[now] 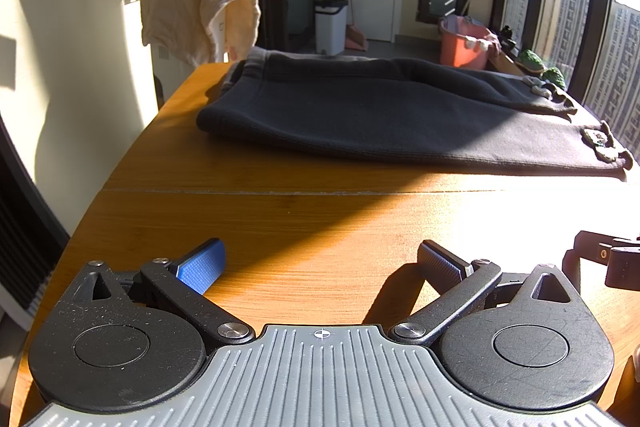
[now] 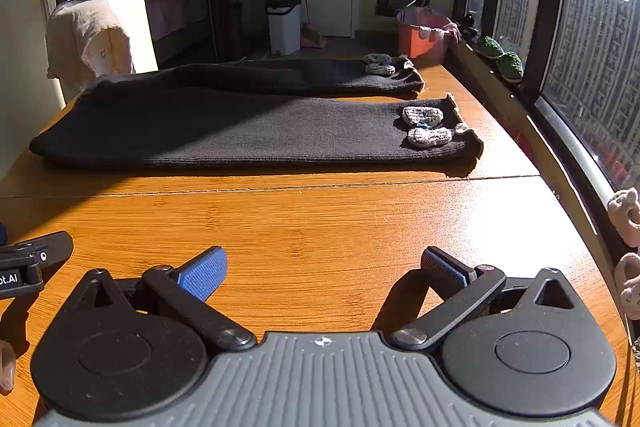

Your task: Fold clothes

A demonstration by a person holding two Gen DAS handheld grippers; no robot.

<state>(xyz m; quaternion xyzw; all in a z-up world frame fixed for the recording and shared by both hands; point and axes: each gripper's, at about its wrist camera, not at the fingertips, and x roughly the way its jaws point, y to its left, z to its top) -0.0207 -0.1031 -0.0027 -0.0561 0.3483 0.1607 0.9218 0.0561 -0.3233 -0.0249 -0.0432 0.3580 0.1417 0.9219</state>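
A pair of black knit trousers (image 1: 380, 115) (image 2: 240, 127) lies flat across the far half of the wooden table (image 1: 304, 223) (image 2: 320, 223), waist to the left, both legs running right. Small grey crocheted ornaments (image 2: 426, 125) sit near each leg's hem. My left gripper (image 1: 320, 263) rests low over the near table edge, open, nothing between its blue-padded fingers. My right gripper (image 2: 324, 267) is beside it on the right, also open and empty. Both stand well short of the trousers. Each gripper's side shows at the edge of the other's view.
A cream towel (image 1: 196, 11) hangs over a white appliance past the table's far left corner. A window (image 2: 580, 59) runs along the right side, with green balls (image 2: 500, 55) on its sill. An orange bucket (image 1: 464, 43) and white bin (image 1: 330, 25) stand on the floor behind.
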